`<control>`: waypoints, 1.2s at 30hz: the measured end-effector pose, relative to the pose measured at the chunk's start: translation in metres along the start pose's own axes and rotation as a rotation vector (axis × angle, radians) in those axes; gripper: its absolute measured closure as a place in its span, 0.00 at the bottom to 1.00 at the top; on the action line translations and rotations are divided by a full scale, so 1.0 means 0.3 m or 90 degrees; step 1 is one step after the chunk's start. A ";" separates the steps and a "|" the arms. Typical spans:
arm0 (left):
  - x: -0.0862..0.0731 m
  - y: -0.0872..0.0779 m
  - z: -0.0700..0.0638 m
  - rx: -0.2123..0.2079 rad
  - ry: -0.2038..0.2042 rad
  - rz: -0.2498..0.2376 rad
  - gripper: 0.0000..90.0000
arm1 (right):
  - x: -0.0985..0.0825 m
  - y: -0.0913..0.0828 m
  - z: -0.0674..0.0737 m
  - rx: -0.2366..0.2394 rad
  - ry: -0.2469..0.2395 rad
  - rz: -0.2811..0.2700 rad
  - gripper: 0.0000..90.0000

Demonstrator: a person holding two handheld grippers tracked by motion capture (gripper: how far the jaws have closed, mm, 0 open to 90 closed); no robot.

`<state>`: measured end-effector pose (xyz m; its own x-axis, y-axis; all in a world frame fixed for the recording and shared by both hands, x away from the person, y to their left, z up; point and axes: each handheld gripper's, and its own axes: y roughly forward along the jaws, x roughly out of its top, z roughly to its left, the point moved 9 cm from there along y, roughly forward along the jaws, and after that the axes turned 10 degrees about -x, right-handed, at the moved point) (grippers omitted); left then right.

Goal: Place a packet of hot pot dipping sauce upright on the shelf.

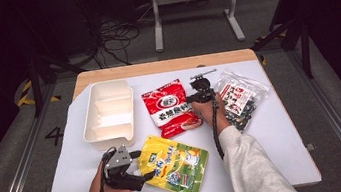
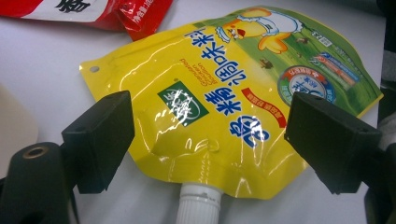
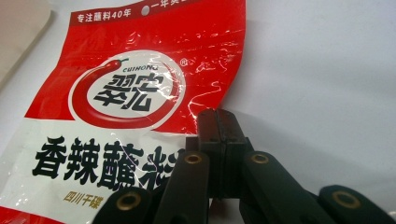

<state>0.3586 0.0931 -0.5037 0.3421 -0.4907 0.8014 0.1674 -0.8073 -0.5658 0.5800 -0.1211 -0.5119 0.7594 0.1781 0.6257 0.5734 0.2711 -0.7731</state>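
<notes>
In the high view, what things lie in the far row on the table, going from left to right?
White tray → red packet → right gripper → clear bag.

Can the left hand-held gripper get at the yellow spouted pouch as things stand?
Probably yes: the left hand-held gripper is open, its jaws flanking the glossy yellow spouted pouch, nothing between them.

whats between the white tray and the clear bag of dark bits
In the high view, the red and white packet lies between the white tray and the clear bag, with the right gripper at the packet's right edge.
</notes>
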 end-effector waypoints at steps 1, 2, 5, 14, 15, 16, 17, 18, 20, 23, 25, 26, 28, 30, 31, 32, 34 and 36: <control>0.006 0.002 0.002 0.001 -0.003 -0.001 0.18 | 0.000 -0.005 0.001 0.002 0.000 -0.006 1.00; 0.010 0.004 0.004 0.002 -0.004 -0.003 0.18 | -0.001 -0.015 0.003 0.011 0.005 -0.010 1.00; 0.023 0.009 0.010 0.007 -0.003 -0.003 0.17 | 0.006 -0.062 0.011 0.037 0.000 -0.044 1.00; 0.057 0.004 0.023 0.023 -0.006 -0.013 0.16 | 0.005 -0.244 0.032 0.118 -0.041 -0.168 1.00; 0.064 0.004 0.028 0.028 -0.004 -0.016 0.16 | 0.000 -0.264 0.036 0.123 -0.048 -0.179 1.00; 0.071 0.006 0.032 0.031 -0.008 -0.017 0.15 | -0.007 -0.286 0.041 0.134 -0.052 -0.190 1.00; 0.075 0.007 0.035 0.033 -0.006 -0.016 0.15 | -0.016 -0.306 0.044 0.139 -0.061 -0.202 1.00; 0.086 0.006 0.039 0.041 -0.001 -0.017 0.14 | -0.022 -0.316 0.044 0.140 -0.062 -0.206 1.00; 0.105 -0.003 0.047 0.054 0.006 -0.016 0.14 | -0.039 -0.348 0.049 0.161 -0.072 -0.228 1.00; 0.166 -0.037 0.070 0.071 0.010 -0.044 0.13 | -0.062 -0.383 0.058 0.180 -0.093 -0.252 1.00; 0.201 -0.045 0.089 0.064 0.002 -0.061 0.12 | -0.085 -0.405 0.070 0.182 -0.120 -0.267 1.00; 0.214 -0.047 0.099 0.066 0.001 -0.068 0.12 | -0.094 -0.416 0.077 0.190 -0.125 -0.274 1.00; 0.248 -0.036 0.129 0.066 -0.012 -0.083 0.12 | -0.120 -0.429 0.090 0.193 -0.146 -0.285 1.00; 0.264 -0.021 0.150 0.061 -0.026 -0.086 0.10 | -0.152 -0.446 0.101 0.210 -0.171 -0.293 1.00; 0.264 -0.021 0.150 0.061 -0.026 -0.086 0.10 | -0.152 -0.446 0.101 0.210 -0.171 -0.293 1.00; 0.272 -0.011 0.159 0.052 -0.030 -0.084 0.09 | -0.169 -0.460 0.107 0.227 -0.182 -0.307 1.00; 0.293 0.006 0.175 0.039 -0.039 -0.095 0.09 | -0.173 -0.463 0.107 0.224 -0.189 -0.304 1.00; 0.319 0.022 0.179 0.038 -0.036 -0.108 0.13 | -0.179 -0.474 0.113 0.241 -0.203 -0.310 1.00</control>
<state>0.4419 0.0584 -0.4412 0.3554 -0.3289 0.8749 0.2812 -0.8551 -0.4357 0.4474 -0.1372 -0.4321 0.2824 0.2053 0.9371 0.6355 0.6916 -0.3431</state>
